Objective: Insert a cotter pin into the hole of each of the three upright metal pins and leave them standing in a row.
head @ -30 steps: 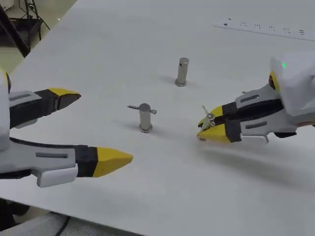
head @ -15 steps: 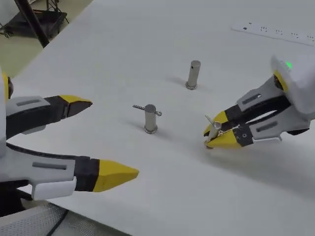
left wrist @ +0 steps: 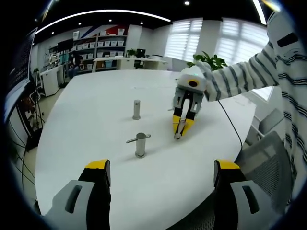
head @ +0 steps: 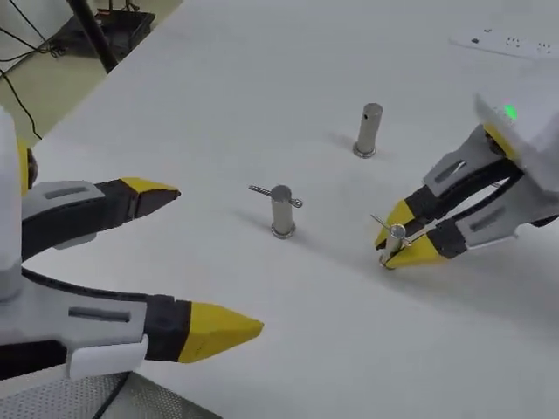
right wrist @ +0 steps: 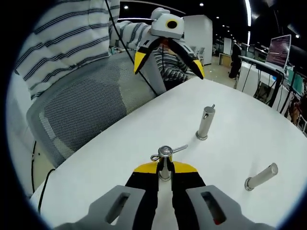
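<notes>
Since one second ago the right gripper [head: 397, 237] has tilted: its body is now raised higher behind the yellow tips, while before it lay nearly flat over the white tabletop [head: 218, 87]. Its fingers are clamped from both sides on a short upright grey metal pin [right wrist: 165, 153], and a thin wire cotter pin [right wrist: 180, 148] passes through the top of this pin, with the loop on one side and the leg on the other. The foot of this pin is down at the tabletop, but I cannot tell if it touches.

Well apart from it stands a second grey metal pin [head: 281, 209], upright on the tabletop, with its own wire cotter pin [head: 260, 190] lying across its top. A third grey metal pin [head: 369, 129] stands upright farther back. The three pins form a triangle, not a row.

At the near edge of the tabletop, the left gripper [head: 218, 259] hovers with its fingers wide apart and nothing between them. It points toward the pins and touches none of them.
</notes>
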`<state>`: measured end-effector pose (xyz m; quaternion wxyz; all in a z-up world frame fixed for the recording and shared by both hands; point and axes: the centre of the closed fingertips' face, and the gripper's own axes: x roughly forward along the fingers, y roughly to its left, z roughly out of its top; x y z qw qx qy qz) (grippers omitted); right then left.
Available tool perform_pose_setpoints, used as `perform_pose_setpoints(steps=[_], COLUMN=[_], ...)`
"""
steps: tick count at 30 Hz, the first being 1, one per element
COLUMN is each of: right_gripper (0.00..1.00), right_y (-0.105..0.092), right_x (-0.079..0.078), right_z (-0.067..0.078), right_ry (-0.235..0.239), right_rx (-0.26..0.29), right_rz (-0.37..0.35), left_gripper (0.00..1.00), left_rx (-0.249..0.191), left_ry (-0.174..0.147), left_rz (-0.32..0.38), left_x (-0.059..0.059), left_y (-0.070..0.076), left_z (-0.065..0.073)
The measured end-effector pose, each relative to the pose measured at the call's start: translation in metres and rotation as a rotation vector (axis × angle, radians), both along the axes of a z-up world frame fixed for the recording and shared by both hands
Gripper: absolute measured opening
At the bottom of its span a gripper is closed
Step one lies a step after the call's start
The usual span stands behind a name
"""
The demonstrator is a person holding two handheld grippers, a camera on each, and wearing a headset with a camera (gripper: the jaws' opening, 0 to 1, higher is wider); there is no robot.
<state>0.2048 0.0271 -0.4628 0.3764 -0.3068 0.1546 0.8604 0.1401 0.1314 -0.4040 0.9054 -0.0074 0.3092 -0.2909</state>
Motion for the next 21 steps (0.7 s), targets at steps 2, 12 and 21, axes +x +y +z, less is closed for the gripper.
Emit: perform_pose_setpoints(steps=[2, 12, 21], right_gripper=[0.04, 0.04, 0.04], right_y=[0.001, 0.008, 0.015], right_x=[0.000, -0.003, 0.002], right_z=[-0.003, -0.010, -0.014], right_ry=[-0.005, -0.014, -0.029], right_rx=[-0.004, -0.018, -0.008], right_rz=[0.032, 0.163, 0.254], left_gripper=[0.87, 0.87, 0.87], left_rx=[-0.004, 0.035, 0.044], left_ry=[0.006, 0.041, 0.059], left_rz=[0.005, 0.038, 0.084], left_x=[-0.001, -0.008, -0.005], left_y=[-0.004, -0.004, 0.004], left_z=[-0.001, -0.004, -0.009])
